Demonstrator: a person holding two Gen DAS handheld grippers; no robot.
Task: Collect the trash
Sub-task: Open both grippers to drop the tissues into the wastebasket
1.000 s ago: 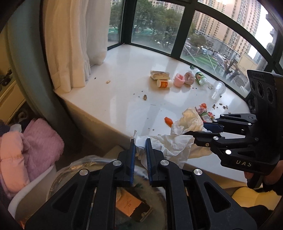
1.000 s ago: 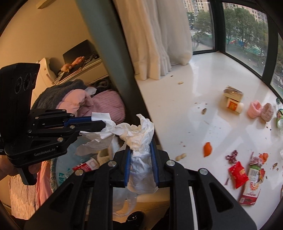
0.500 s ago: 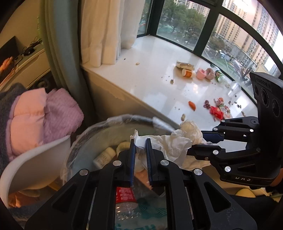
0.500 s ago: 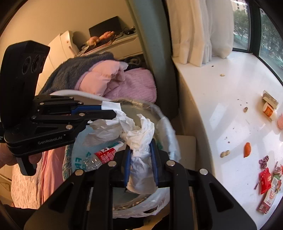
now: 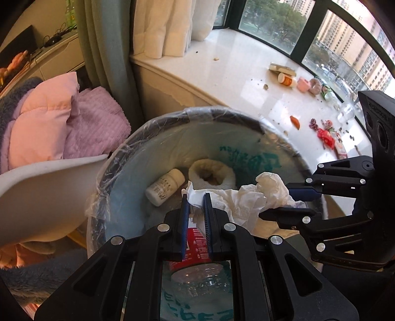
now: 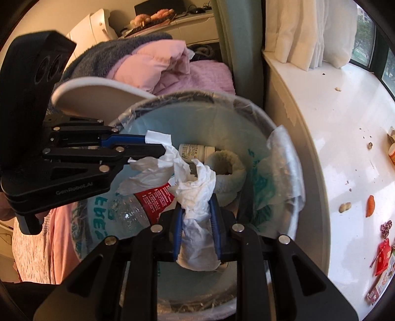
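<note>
A curved bay window [image 5: 291, 27] with dark frames looks out on trees and tall apartment blocks in warm, low daylight, and below it runs a glossy white stone window ledge [image 5: 234, 71] that follows the same curve. White curtains [image 5: 167, 24] hang down to the ledge's near end with a grey-green drape [image 5: 108, 44] beside them, and a pile of pink and purple bedding [image 5: 49, 118] lies heaped behind the rim of a white chair [image 5: 44, 187]. Farther back, against a cream wall [image 6: 98, 6], stands a white cabinet [image 6: 172, 24] with cables and small clutter on top.
</note>
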